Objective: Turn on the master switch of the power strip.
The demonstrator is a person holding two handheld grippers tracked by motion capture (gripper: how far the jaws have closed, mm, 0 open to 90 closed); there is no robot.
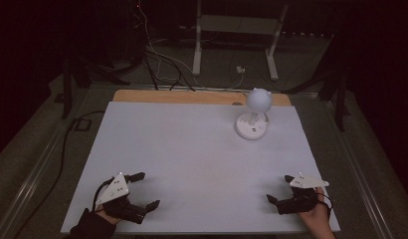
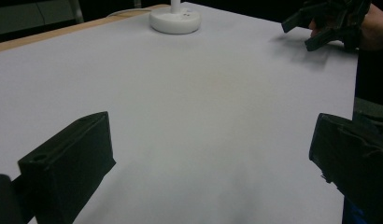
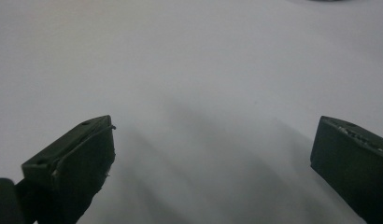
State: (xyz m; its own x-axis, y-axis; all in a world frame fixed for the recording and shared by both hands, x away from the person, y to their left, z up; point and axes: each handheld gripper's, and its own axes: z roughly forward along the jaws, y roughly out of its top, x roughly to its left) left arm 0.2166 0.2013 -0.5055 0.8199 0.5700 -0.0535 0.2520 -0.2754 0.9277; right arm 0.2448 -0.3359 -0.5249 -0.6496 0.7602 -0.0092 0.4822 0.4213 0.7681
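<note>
A small white lamp with a round head on a thin stem and a disc base stands at the back right of the white table top. Its base is at the top of the left gripper view. My left gripper rests at the front left, jaws wide apart and empty. My right gripper sits at the front right, also open with nothing between its jaws; it appears far off in the left gripper view. In both gripper views the black jaws stand far apart over bare white surface.
A strip of wooden table edge runs along the back of the white sheet. Beyond it, cables and white stand legs lie on the dark floor. Metal rails flank the table on both sides.
</note>
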